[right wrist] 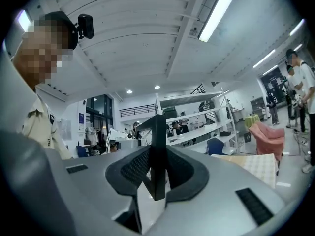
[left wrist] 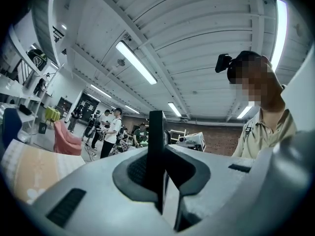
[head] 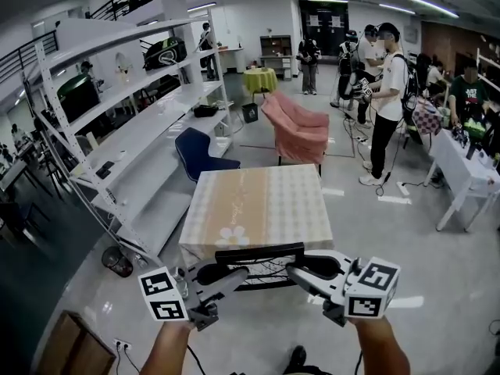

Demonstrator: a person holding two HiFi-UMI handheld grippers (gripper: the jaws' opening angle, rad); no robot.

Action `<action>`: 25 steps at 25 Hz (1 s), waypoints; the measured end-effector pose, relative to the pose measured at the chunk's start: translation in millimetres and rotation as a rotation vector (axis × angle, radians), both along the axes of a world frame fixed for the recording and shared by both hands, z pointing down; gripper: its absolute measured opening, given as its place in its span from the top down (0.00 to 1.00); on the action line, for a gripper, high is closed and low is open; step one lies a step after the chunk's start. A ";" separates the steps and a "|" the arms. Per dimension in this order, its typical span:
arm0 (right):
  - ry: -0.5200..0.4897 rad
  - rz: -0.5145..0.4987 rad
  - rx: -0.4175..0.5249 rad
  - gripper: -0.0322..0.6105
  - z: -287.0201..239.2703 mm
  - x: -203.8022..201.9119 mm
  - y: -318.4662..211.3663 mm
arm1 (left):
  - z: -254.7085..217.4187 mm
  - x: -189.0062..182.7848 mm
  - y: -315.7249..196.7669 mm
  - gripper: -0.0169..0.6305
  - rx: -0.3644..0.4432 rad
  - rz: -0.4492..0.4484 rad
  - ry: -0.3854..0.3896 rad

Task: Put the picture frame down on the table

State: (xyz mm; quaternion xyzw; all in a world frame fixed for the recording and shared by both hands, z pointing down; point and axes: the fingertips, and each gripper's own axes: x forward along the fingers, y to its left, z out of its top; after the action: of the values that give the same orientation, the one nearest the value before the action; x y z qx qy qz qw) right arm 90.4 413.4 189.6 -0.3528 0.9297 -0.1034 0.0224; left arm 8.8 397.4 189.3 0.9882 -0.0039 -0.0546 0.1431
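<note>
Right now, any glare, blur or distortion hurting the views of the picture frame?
Head view: strong fisheye bend and dark corners, light even, picture frame and table reasonably sharp. Left gripper view: ceiling tube light blown out, heavy barrel distortion, frame edge dark but clear. Right gripper view: same distortion, overhead tube light glaring, frame reads almost as a silhouette.

Square table (head: 205,241), draped in beige-and-white checked cloth (head: 258,205), standing on glossy grey floor (head: 437,287)
</note>
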 end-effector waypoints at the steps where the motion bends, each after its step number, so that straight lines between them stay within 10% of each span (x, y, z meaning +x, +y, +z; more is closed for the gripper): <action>1: -0.001 -0.006 -0.001 0.82 0.7 6.9 -11.0 | 0.8 6.9 -11.3 0.90 -0.003 -0.004 0.000; 14: -0.019 -0.071 -0.004 0.82 3.7 91.6 -118.6 | 2.2 91.6 -115.1 0.90 -0.011 -0.064 -0.023; 25: -0.001 -0.023 -0.020 0.82 8.7 86.0 -205.7 | 8.9 86.4 -206.6 0.90 -0.021 -0.023 -0.003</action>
State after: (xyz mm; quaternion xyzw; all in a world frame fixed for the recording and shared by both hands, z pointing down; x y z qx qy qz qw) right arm 176.4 207.8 198.2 -0.3421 0.9327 -0.1132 0.0180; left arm 95.2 190.8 198.2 0.9866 -0.0162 -0.0547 0.1530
